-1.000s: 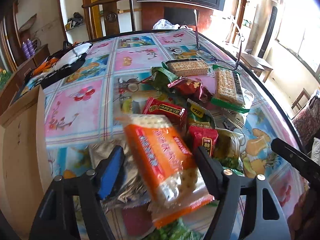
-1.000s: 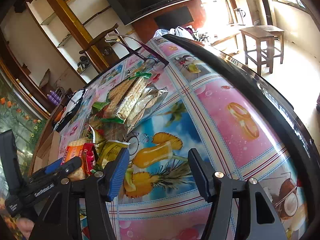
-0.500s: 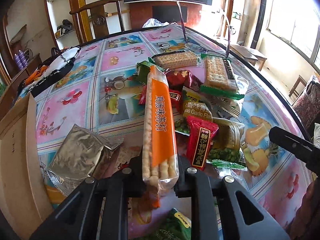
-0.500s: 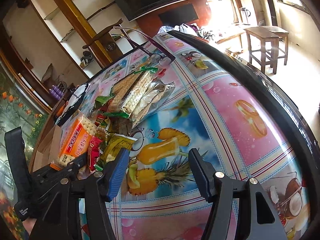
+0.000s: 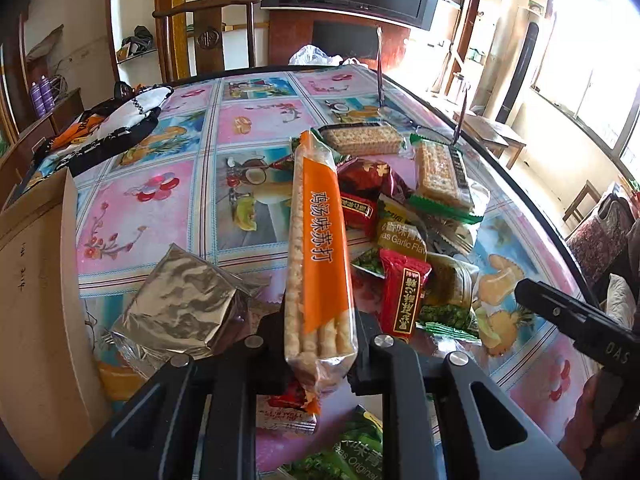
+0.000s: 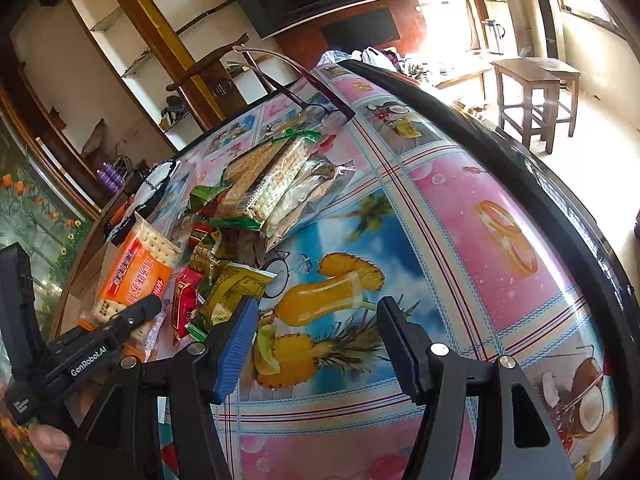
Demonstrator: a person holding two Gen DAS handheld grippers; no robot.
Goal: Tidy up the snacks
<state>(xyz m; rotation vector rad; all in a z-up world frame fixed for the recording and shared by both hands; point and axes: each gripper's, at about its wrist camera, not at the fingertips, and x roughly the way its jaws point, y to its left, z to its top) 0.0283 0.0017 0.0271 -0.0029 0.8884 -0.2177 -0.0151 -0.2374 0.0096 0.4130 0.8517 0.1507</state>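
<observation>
Left wrist view: the left hand-held gripper (image 5: pixel 320 344) is clenched tight on the lower end of an orange soda cracker pack (image 5: pixel 318 248), which stands edge-up between the fingers and leans away over the snack pile. Just left of it sits a crumpled silver foil bag (image 5: pixel 180 300), and left of that is the side of a cardboard box (image 5: pixel 36 280). Right of the pack there's a red snack packet (image 5: pixel 402 296), a yellow-green garlic pea packet (image 5: pixel 400 236), a dark red packet (image 5: pixel 368 176) and two green-edged cracker packs (image 5: pixel 440 172) further back, all lying on the counter (image 5: pixel 152 208) with its fruit-print cloth. A green pea bag (image 5: pixel 352 452) lies under the gripper at the bottom edge, next to a small red-and-white packet, partly hidden.

Right wrist view: the right hand-held gripper (image 6: pixel 316 340) is released, fingers apart with nothing between them, hovering over the pineapple and juice print on the cloth. The snack pile is off to its left, and the cracker pack shows there, gripped in the other tool, near the box
</observation>
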